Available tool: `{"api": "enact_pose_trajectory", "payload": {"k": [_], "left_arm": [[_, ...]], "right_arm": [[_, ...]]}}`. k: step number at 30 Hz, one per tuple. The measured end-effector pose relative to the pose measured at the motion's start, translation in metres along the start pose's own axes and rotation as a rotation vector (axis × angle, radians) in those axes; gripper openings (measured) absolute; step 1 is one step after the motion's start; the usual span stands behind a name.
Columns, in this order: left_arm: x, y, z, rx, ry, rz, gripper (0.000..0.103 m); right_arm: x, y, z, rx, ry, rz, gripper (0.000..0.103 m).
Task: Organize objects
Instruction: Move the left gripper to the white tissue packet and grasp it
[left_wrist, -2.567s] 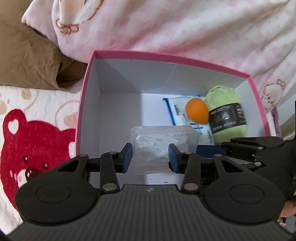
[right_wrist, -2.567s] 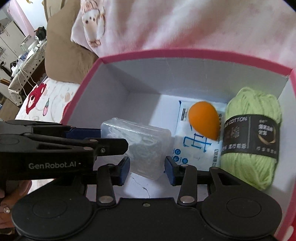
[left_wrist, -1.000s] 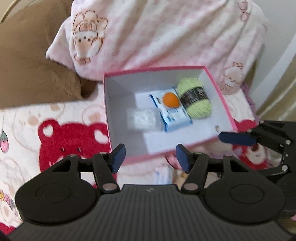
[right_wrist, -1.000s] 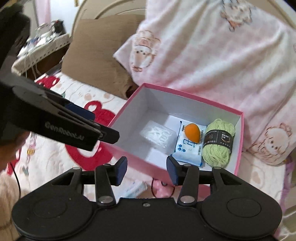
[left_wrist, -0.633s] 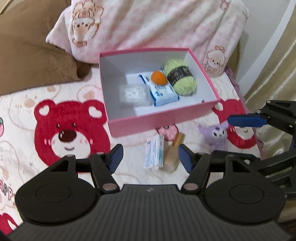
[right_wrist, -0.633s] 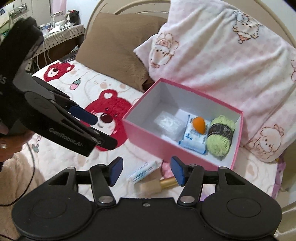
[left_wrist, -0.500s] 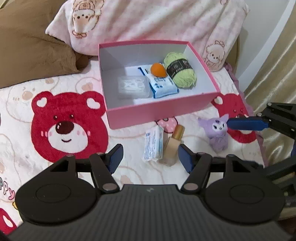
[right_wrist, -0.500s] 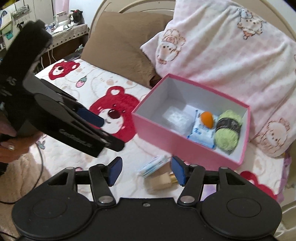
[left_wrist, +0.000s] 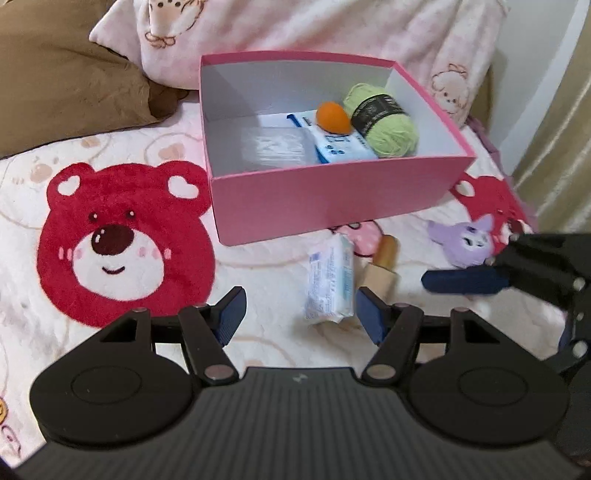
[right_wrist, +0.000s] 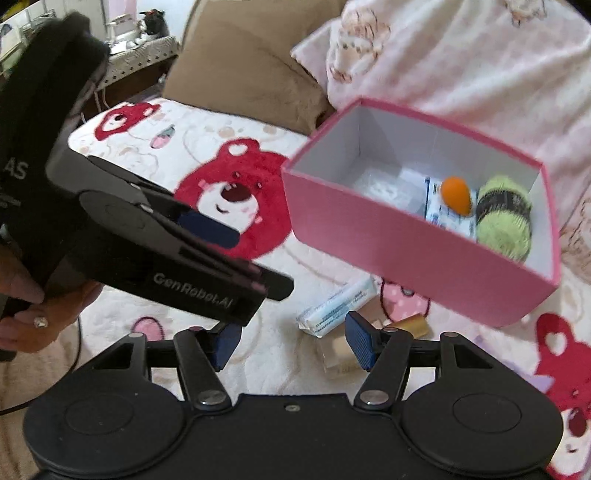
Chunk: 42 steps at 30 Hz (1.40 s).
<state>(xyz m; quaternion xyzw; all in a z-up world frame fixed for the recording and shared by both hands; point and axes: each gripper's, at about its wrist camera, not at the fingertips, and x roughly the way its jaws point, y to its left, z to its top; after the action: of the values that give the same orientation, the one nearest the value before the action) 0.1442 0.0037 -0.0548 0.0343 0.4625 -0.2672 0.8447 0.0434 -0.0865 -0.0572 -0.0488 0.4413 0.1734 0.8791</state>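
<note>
1. Bear-print bed (left_wrist: 122, 236) underneath, pillows at the back.
2. Left gripper (left_wrist: 297, 310) and right gripper (right_wrist: 291, 341): jaws wide apart, both empty.
3. Just ahead lie a tissue pack (left_wrist: 328, 282), a bottle (left_wrist: 382, 267) touching it, and a purple plush (left_wrist: 463, 242).
4. Beyond, the pink box (left_wrist: 332, 195) already holds yarn (left_wrist: 384, 125), an orange sponge (left_wrist: 332, 116) and packets.
5. Next pick looks like the pack: drop, straddle, squeeze.

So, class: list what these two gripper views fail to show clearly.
- Bottle: left wrist view, lower end behind a finger; right wrist view, blurred, half behind fingers.
- Purple plush: left wrist view, part hidden by the right gripper.
- Tissue pack print: too blurred to read.
</note>
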Motion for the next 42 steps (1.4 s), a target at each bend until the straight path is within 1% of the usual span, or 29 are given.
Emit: {"api": "enact_pose_trajectory", "payload": {"k": [2,6,10,12,14,16,18,20,21,23,25,27,30,33,36,38,42], "left_arm": [[0.013,0.005,-0.002,-0.023,0.003,-0.021,0.063],[0.032,0.011,-0.005,-0.05,0.016,-0.076,0.063],[0.046,0.007,-0.004,-0.057,-0.006,-0.155,0.063],[0.053,0.003,-0.005,-0.056,-0.01,-0.165,0.061],[0.061,0.004,-0.007,-0.075,-0.011,-0.166,0.061],[0.067,0.012,-0.007,-0.114,0.003,-0.189,0.06],[0.071,0.021,-0.008,-0.155,0.012,-0.2,0.051],[0.073,0.028,-0.007,-0.171,0.023,-0.208,0.04],[0.074,0.03,-0.007,-0.175,0.028,-0.211,0.036],[0.073,0.035,-0.007,-0.19,0.036,-0.228,0.027],[0.071,0.038,-0.008,-0.205,0.04,-0.244,0.023],[0.072,0.044,-0.01,-0.229,0.06,-0.225,0.022],[0.077,0.058,-0.016,-0.301,0.12,-0.199,0.023],[0.075,0.073,-0.018,-0.366,0.123,-0.199,0.024],[0.074,0.073,-0.017,-0.348,0.1,-0.154,0.024],[0.077,0.073,-0.017,-0.336,0.09,-0.13,0.024],[0.08,0.072,-0.013,-0.33,0.063,-0.129,0.024]], "right_arm": [[0.012,0.0,-0.004,0.006,-0.008,-0.019,0.066],[0.034,-0.006,-0.009,0.051,-0.014,-0.014,0.066],[0.058,-0.009,-0.011,0.039,0.004,-0.067,0.066],[0.066,-0.01,-0.012,0.021,0.014,-0.08,0.066],[0.074,-0.013,-0.011,0.008,0.034,-0.09,0.067],[0.076,-0.015,-0.011,0.008,0.02,-0.074,0.067],[0.079,-0.014,-0.01,0.005,0.014,-0.046,0.068],[0.083,-0.011,-0.008,-0.007,0.023,-0.017,0.066],[0.085,-0.009,-0.008,-0.01,0.026,-0.001,0.064],[0.087,-0.005,-0.009,-0.021,0.007,0.001,0.063],[0.088,-0.001,-0.01,-0.032,-0.015,0.01,0.061],[0.088,0.003,-0.009,-0.034,-0.024,0.03,0.061],[0.086,0.01,-0.009,-0.051,-0.039,0.072,0.061],[0.088,0.017,-0.008,-0.064,-0.034,0.072,0.06],[0.091,0.011,-0.009,0.017,-0.023,0.046,0.065],[0.094,0.005,-0.011,0.099,-0.004,0.043,0.073],[0.105,-0.002,-0.011,0.2,0.024,0.037,0.074]]}}
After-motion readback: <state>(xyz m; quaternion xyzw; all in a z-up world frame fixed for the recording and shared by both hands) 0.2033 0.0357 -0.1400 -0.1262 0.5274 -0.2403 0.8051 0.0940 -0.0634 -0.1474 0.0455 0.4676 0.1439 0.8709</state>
